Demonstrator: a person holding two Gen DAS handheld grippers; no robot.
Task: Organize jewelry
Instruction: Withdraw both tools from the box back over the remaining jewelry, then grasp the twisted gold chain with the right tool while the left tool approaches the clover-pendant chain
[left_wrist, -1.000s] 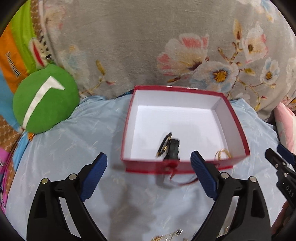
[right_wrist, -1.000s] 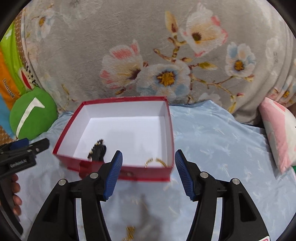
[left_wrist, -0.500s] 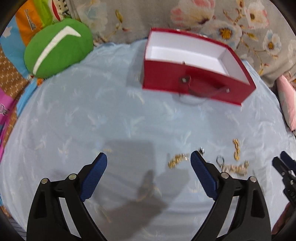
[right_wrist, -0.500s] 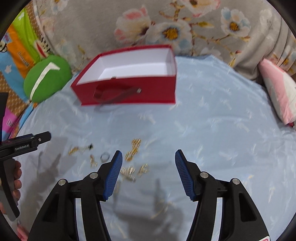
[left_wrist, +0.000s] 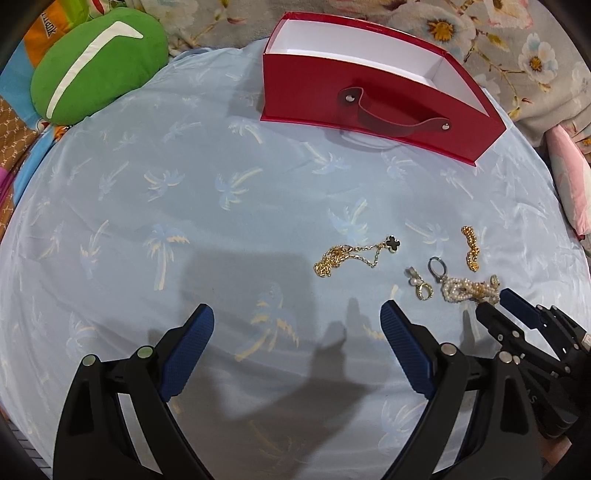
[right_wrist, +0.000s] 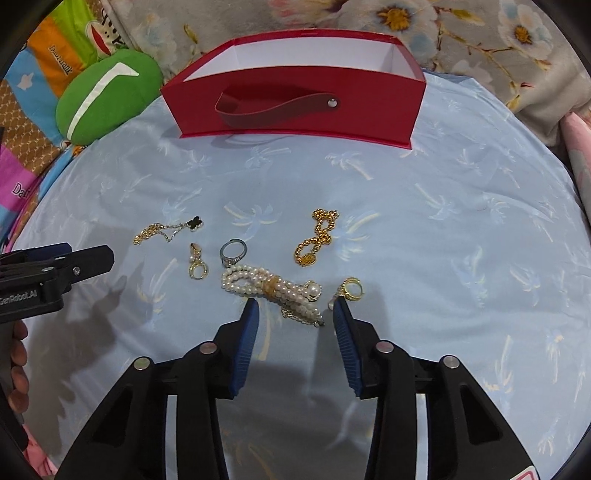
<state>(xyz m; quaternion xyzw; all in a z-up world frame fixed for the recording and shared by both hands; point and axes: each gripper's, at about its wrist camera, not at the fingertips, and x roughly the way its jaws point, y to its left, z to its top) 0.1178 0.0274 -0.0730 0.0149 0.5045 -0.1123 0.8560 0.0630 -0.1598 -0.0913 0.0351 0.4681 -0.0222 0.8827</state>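
A white pearl bracelet with a gold clasp (right_wrist: 271, 286) was seen lying on a pale blue palm-print bedsheet (right_wrist: 461, 229), its near end between the parted right tongs (right_wrist: 295, 321). Close by were scattered a silver ring (right_wrist: 232, 253), a gold chain bracelet (right_wrist: 317, 236) and a gold necklace with a black clover charm (left_wrist: 354, 254). The left tongs (left_wrist: 297, 341) were held wide open and empty. Behind stood an open red cardboard box (right_wrist: 295, 85).
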